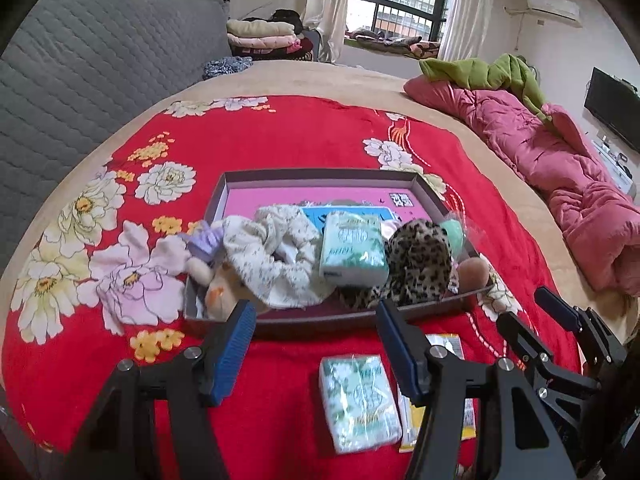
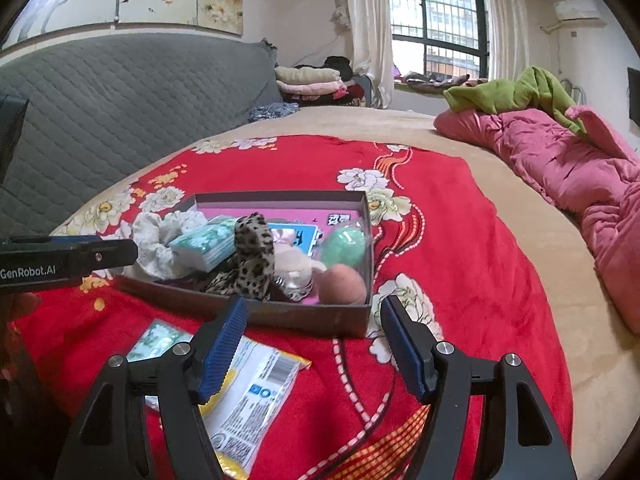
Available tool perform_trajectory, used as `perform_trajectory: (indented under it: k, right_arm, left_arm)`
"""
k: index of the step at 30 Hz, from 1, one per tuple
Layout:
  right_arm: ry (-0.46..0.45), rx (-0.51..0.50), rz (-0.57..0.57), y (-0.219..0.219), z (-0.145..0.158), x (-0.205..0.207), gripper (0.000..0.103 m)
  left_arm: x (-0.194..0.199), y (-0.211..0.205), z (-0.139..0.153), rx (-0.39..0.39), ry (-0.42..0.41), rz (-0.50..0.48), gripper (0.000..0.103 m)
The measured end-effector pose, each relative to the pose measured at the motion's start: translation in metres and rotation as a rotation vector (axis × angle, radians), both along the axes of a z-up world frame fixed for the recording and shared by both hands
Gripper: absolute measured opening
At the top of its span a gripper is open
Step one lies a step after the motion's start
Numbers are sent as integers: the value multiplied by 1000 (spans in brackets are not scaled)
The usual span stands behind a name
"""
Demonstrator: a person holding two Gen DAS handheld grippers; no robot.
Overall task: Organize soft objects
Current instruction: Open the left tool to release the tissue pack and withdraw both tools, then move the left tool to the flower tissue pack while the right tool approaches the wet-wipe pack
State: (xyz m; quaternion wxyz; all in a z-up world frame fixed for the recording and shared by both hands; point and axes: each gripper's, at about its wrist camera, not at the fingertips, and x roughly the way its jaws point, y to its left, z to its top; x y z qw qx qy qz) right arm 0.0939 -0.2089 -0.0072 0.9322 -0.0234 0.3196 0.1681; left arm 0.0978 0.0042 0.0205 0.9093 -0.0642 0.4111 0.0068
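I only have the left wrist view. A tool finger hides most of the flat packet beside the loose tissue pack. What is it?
Observer: A yellow and white packet with a printed barcode, flat on the bedspread.
Operator: Is the right tool holding anything?
Observer: No. The right tool is open, with nothing between its pads.
Operator: Is the peach thing in or out of the box?
Observer: The peach sponge sits inside the box, in its near right corner.

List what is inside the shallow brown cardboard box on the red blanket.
In the brown box: cream floral scrunchie, green-white tissue pack, leopard-print scrunchie, mint puff, peach sponge, over a pink printed sheet. Anything beneath the pile is hidden.
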Motion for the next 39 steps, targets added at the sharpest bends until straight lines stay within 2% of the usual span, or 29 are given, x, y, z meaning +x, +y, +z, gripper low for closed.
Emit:
perform_trajectory:
  k: [13,25,33,39]
  right_arm:
    - [60,-28,-2,2,-5,-23,71]
    - [114,-51,18,8,-14,-32,71]
    - [209,-43,52,15,-34,-25,71]
    - [262,-35,72,18,-46,-21,71]
  left_arm:
    - [-23,6,-13,-41,52,-14,62]
    - [-29,17,-35,-115,123,-14,62]
    - [-25,16,-64,-190,216,-47,62]
    - [-21,13,-77,-225,253,-58,62]
